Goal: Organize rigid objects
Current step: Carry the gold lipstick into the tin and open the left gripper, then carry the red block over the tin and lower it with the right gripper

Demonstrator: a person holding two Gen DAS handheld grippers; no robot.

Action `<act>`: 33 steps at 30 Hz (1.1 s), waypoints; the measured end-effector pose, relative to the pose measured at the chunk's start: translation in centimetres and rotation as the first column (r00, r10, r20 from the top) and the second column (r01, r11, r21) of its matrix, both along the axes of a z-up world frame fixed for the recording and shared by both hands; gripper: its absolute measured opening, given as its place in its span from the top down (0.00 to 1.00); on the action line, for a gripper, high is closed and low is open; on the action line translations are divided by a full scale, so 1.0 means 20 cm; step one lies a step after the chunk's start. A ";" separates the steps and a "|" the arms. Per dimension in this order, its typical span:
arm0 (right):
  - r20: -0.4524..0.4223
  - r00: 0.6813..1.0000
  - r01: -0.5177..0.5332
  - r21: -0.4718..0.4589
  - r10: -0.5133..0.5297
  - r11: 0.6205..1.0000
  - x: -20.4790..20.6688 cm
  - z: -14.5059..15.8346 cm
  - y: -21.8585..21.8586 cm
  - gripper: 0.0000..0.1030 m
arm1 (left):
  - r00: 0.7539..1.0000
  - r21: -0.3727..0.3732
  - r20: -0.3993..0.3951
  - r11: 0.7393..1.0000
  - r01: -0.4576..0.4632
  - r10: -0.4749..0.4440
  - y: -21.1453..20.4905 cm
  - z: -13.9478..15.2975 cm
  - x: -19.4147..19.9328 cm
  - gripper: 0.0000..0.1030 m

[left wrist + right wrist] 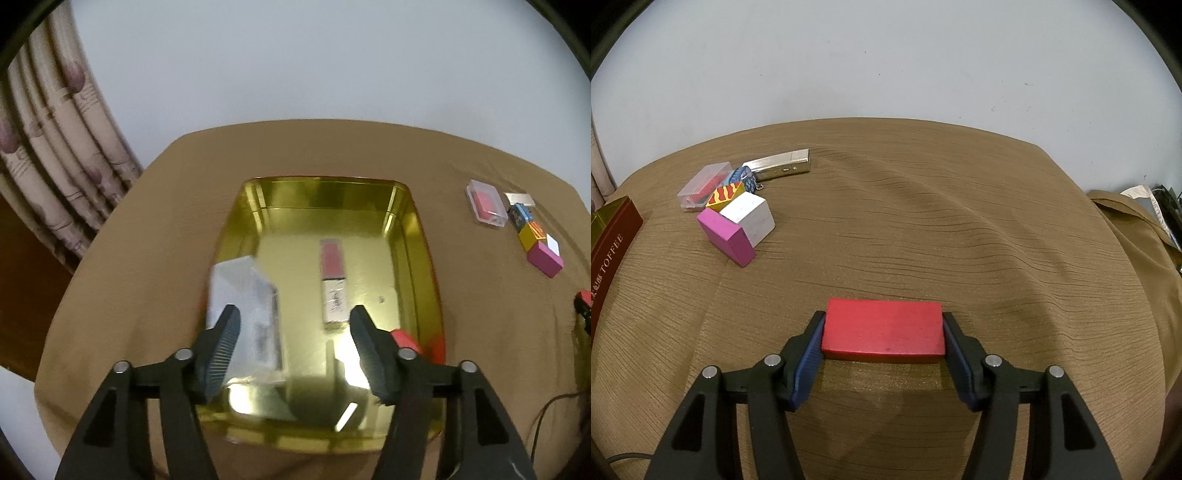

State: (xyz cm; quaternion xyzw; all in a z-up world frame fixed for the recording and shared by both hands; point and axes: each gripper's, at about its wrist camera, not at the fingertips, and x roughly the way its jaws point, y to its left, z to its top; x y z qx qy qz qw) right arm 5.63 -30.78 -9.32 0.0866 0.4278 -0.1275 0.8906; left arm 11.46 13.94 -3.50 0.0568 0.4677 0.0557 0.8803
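While the right gripper [882,334] clamps a flat red wooden block [882,330] above the brown cloth, the left gripper [291,332] hangs apart over the gold tin tray [417,236]; next, the block likely needs carrying there, beside a pink lipstick tube [332,280].

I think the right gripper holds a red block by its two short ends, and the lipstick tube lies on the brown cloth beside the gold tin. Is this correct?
Not quite. The right gripper does clamp the red block by its short ends, but the lipstick tube lies inside the gold tin, on its floor, as the left wrist view shows.
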 end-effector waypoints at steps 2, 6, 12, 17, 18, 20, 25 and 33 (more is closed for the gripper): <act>0.000 1.000 0.000 0.000 0.000 1.000 0.00 0.00 0.00 0.41 | 0.999 0.007 0.023 0.999 -0.031 0.031 0.06 0.03 -0.04 0.36; -0.002 1.000 0.003 -0.007 -0.003 1.000 0.00 0.00 0.01 0.41 | 0.992 -0.013 0.057 0.994 -0.112 0.113 0.20 0.06 -0.09 0.27; -0.009 1.000 -0.018 -0.005 0.018 1.000 -0.01 0.04 0.10 0.41 | 0.978 -0.032 0.034 0.979 -0.203 0.204 0.32 0.04 -0.08 0.25; 0.016 0.995 -0.098 -0.019 0.098 0.995 0.02 0.14 0.30 0.41 | 0.976 -0.007 0.077 0.978 -0.206 0.206 0.31 0.08 -0.09 0.20; 0.021 0.993 -0.119 -0.023 0.119 0.993 0.03 0.16 0.34 0.41 | 0.976 -0.007 0.078 0.979 -0.206 0.206 0.31 0.09 -0.09 0.19; 0.033 0.986 -0.160 -0.030 0.161 0.987 0.04 0.20 0.43 0.41 | 0.977 -0.013 0.076 0.980 -0.199 0.200 0.31 0.09 -0.09 0.18; 0.064 0.953 -0.293 -0.035 0.295 0.956 0.09 0.31 0.72 0.41 | 0.976 -0.019 0.072 0.979 -0.205 0.206 0.32 0.08 -0.09 0.18; 0.113 0.881 -0.459 -0.042 0.460 0.888 0.12 0.47 1.12 0.41 | 0.958 -0.074 0.060 0.958 -0.276 0.280 0.43 0.09 -0.10 0.17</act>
